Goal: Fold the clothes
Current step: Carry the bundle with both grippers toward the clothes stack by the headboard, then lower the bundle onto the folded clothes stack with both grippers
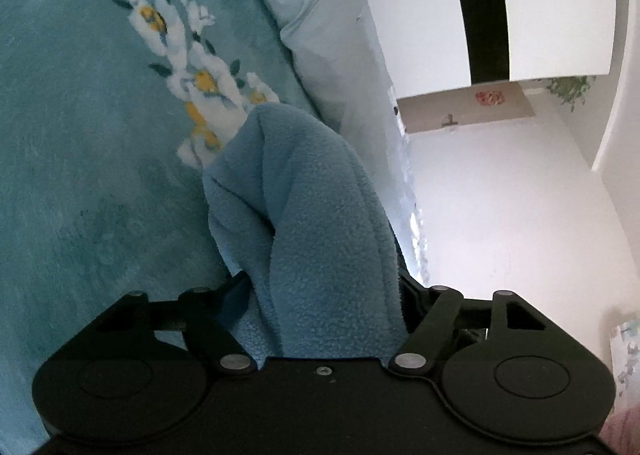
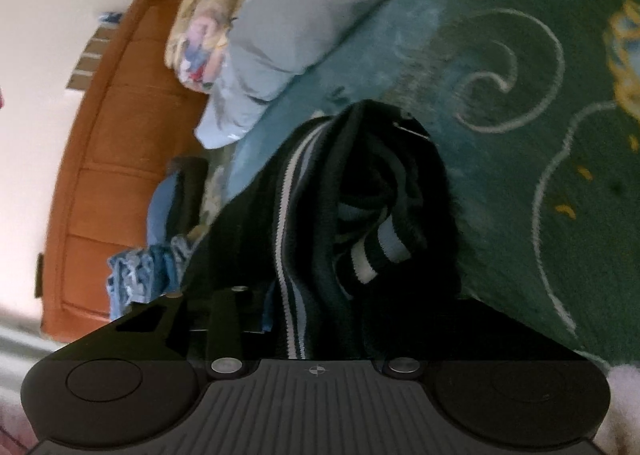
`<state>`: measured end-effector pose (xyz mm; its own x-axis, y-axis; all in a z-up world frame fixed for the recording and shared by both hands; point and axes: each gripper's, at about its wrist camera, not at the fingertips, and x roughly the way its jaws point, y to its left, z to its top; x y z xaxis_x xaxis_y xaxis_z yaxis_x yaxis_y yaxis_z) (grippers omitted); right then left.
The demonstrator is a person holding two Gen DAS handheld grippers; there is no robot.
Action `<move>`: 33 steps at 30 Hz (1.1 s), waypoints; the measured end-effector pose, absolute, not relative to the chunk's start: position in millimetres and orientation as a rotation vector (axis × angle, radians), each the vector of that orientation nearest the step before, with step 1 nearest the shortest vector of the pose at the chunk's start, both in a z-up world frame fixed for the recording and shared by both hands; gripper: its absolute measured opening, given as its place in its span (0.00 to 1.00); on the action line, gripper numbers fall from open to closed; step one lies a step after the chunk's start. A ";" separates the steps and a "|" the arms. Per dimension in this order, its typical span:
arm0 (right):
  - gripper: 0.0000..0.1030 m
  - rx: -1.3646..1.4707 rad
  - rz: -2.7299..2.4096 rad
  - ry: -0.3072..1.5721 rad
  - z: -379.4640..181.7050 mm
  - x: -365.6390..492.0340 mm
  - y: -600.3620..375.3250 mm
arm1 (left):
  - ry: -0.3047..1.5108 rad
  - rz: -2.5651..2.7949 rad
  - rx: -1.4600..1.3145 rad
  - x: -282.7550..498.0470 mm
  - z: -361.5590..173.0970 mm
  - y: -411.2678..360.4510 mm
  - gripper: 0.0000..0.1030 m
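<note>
The left gripper [image 1: 320, 287] is clamped on a bunched blue fleece garment [image 1: 304, 215] — nubbly, running from lower centre up to mid-frame over the teal floral blanket [image 1: 80, 135]. The right gripper [image 2: 340, 295] pinches a dark garment with white-and-blue striped trim [image 2: 360, 215], its long axis likewise bottom-to-centre.

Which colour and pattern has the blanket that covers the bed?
Teal blanket with white and yellow flowers; the left wrist view shows it best.

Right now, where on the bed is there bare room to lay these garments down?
Teal blanket lies bare left of the blue fleece, below the white flowers. Also bare right of the striped dark garment, among pale swirls. Crowded by the pale pillow and clothes pile.
</note>
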<state>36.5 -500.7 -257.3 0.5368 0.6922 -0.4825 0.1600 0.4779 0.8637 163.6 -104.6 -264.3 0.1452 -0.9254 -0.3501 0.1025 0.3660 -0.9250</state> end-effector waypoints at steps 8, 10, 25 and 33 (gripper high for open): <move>0.34 1.010 0.480 0.943 -214.9 53.2 -502.1 | 1.069 -0.905 -0.965 147.9 -226.7 -93.5 0.68; 0.34 0.989 0.512 0.940 -198.3 61.2 -497.8 | 1.027 -0.892 -0.982 145.0 -211.4 -84.9 0.68; 0.34 0.730 0.954 0.921 -14.7 162.2 -358.9 | 0.626 -0.636 -1.024 87.5 -34.5 49.5 0.68; 0.34 0.606 1.193 0.949 39.0 229.4 -211.2 | 0.443 -0.447 -1.027 69.6 14.2 166.5 0.68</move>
<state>229.4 -211.2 39.0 0.0762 0.9540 -0.2899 -0.4966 0.2884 0.8186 69.6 166.5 14.2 0.8250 -0.5475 -0.1402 0.1450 0.4449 -0.8838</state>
